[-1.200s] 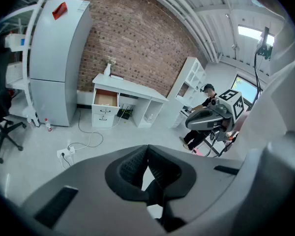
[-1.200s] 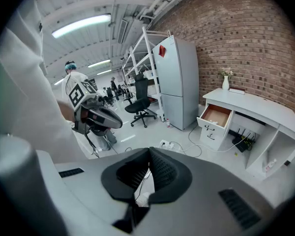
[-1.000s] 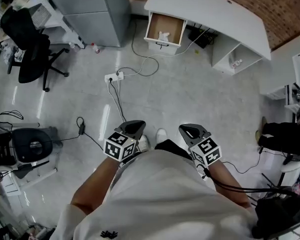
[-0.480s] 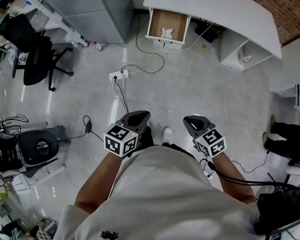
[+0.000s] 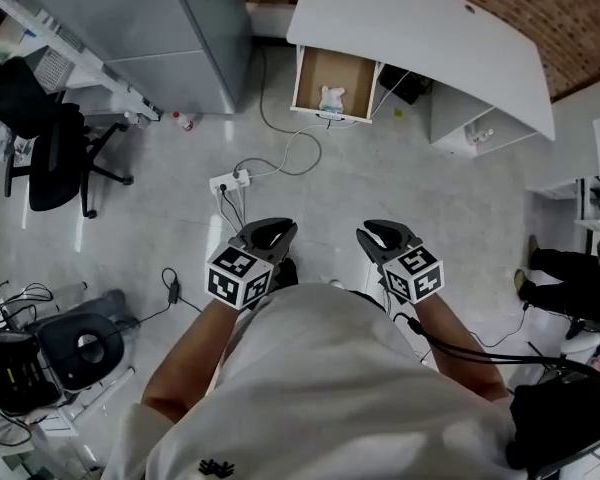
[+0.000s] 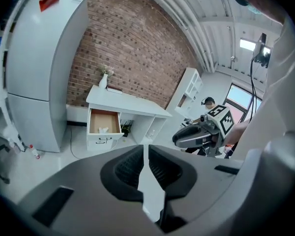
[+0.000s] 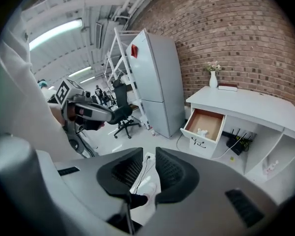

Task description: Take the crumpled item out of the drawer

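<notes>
Crumpled item (image 5: pixel 331 99) in the open drawer (image 5: pixel 318 68) under the white surface (image 5: pixel 420 28), well apart from both tools
It looks light, soft and papery, so pinch its raised bunched top gently; left tool (image 5: pixel 267 232) closed, empty; right tool (image 5: pixel 385 233) just been opening, partly apart, nothing between

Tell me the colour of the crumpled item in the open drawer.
White crumpled item, lying in the brown-bottomed drawer; head view shows it best.
</notes>
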Available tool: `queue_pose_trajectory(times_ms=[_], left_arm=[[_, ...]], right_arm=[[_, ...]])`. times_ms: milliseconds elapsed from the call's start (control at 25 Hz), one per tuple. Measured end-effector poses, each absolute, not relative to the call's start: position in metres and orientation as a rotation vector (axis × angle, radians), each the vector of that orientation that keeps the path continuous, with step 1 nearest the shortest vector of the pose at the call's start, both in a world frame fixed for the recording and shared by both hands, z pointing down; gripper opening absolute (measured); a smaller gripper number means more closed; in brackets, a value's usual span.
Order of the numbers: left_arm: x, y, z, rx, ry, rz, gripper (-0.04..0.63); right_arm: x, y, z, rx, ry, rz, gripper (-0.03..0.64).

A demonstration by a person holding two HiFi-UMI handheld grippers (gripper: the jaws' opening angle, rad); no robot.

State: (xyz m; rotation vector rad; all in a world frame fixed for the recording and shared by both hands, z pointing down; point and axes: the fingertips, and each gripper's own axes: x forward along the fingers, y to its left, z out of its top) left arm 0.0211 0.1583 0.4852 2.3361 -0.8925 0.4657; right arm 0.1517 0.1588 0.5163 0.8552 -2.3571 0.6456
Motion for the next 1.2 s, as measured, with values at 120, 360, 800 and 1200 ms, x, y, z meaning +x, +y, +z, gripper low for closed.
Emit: queue_pose_trajectory(times_ms=[120,360,800,1200], left_arm=[[-0.013,0.123,0.489,2.363,-0.859,0.485,0.026],[-0.058,0.066,0.496,2.344,-0.856,0.484,0.026],[-0.080,-0.038,0.513,2.180,-0.943,0.477,0.025],[-0.042,-0.179,0.537,2.108,-0.942,0.577,0.025]], right_arm=[[0.126,0.112,0.520,0.932,-2.349,0.663,0.104],[0.098,0.030,0.541,0.997,-2.297,0.669,0.103],[0.113,-0.159,0.632,1.034,-2.176,0.736,0.097],[0.130,-0.344,0.758,1.022,-2.037,0.844,0.132]])
